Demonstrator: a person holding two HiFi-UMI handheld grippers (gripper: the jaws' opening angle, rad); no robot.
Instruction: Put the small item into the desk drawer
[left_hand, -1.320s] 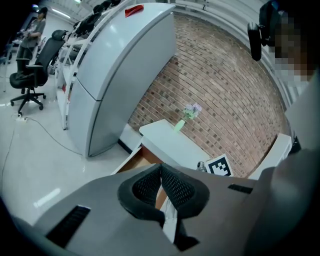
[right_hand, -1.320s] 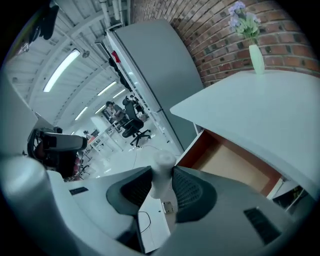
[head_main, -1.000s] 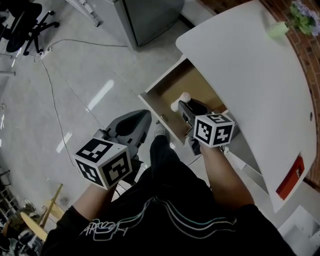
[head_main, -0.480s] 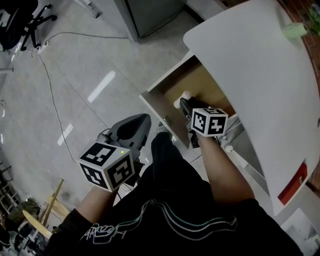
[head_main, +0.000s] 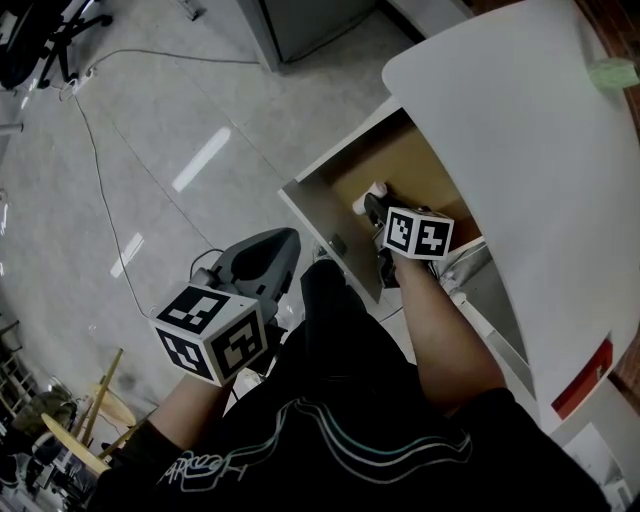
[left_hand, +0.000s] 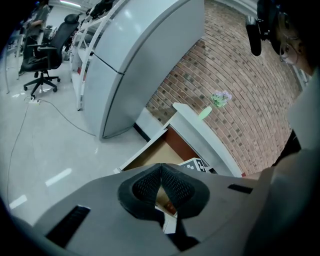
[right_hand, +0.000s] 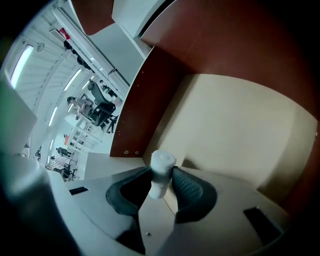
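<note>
In head view: drawer pulled open under bench, right gripper reaching inside with small item; left gripper idle off to the side. Left gripper view: jaws pressed together, nothing between. Right gripper view: jaws clamped on small item, over drawer floor. Placing step; next, lower and release.

drawer open from above, desktop overhanging its back

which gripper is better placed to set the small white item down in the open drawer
Right: the right gripper is shut on the small white cylinder, inside the open wooden drawer; the left gripper is shut, empty, outside it above the floor.
</note>
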